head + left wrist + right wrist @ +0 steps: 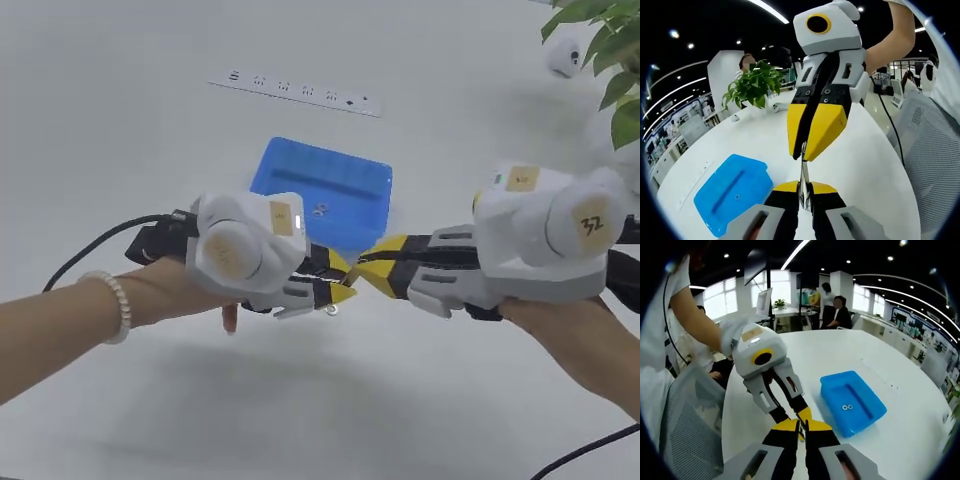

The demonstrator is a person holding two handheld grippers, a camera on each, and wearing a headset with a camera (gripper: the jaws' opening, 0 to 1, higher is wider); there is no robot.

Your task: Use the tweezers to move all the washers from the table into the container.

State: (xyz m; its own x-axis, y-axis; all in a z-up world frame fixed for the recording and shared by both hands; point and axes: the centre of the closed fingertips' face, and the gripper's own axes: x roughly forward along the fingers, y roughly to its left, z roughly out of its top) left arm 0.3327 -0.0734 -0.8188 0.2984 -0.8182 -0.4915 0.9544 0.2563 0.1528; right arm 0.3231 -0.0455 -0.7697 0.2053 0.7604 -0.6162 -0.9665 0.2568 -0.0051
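Note:
My two grippers meet tip to tip above the white table, just in front of the blue container (290,165). The left gripper (338,290) is shut on thin metal tweezers (804,176), which run from its yellow jaws into those of the right gripper (365,272), also closed on them. Two washers (320,210) lie inside the container, seen again as washers (846,407) in the container (867,390) from the right gripper (802,431). From the left gripper (804,194), the container (715,200) lies low on the left. A small metal ring (331,311) hangs below the jaws; what it is I cannot tell.
A white power strip (295,92) lies beyond the container. A green plant (605,50) and a small white device (565,55) stand at the far right. A black cable (90,250) trails off left. A mesh chair (932,160) and people sit beyond the table.

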